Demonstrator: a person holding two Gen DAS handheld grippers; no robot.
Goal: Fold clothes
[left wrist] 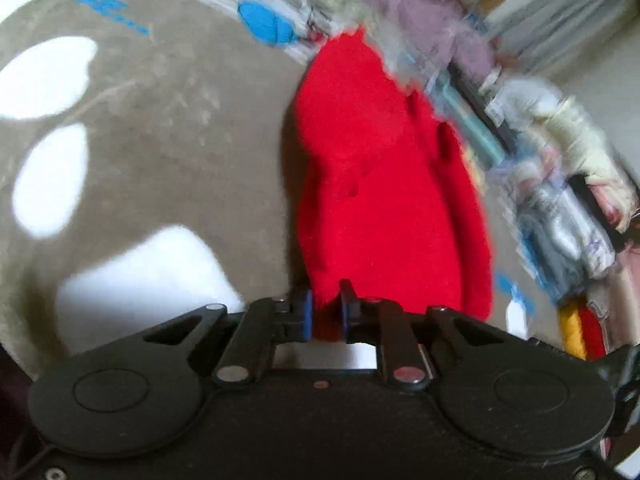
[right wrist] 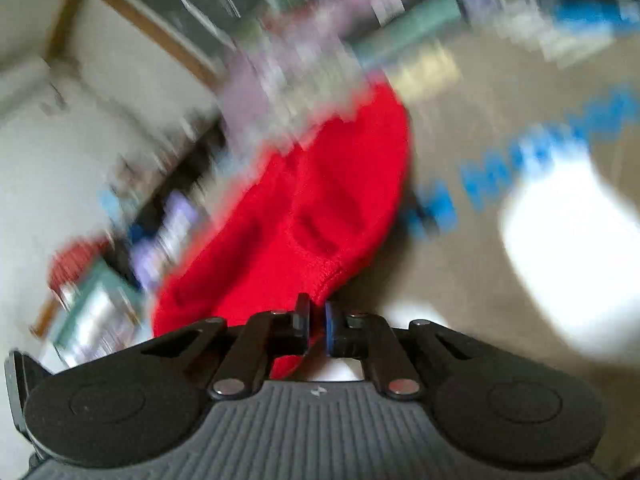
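In the left wrist view, the left gripper (left wrist: 327, 312) has its jaws pinched on an edge of a red knit garment (left wrist: 384, 184), which reaches away from the jaws as a long, narrow, bunched mass. Beneath it lies a tan blanket (left wrist: 168, 152) with white patches and blue lettering. Along the right runs a blurred heap of other clothes (left wrist: 560, 200), piled rather than stacked. The red piece looks lifted or draped, not flat; whether its far end touches the blanket cannot be told through the blur.

In the right wrist view, the right gripper (right wrist: 317, 322) has its jaws nearly pressed together on a hemmed edge of the same red knit garment (right wrist: 304, 216), which spreads up and to the left. The tan blanket (right wrist: 460, 280) lies to the right, and a blurred clutter of clothes (right wrist: 120, 240) sits at the left.

By my judgement the fold is at an early stage: both grippers hold the piece by one edge, no crisp crease or squared shape is visible, and laying it flat, folding it and dealing with the heap remain.
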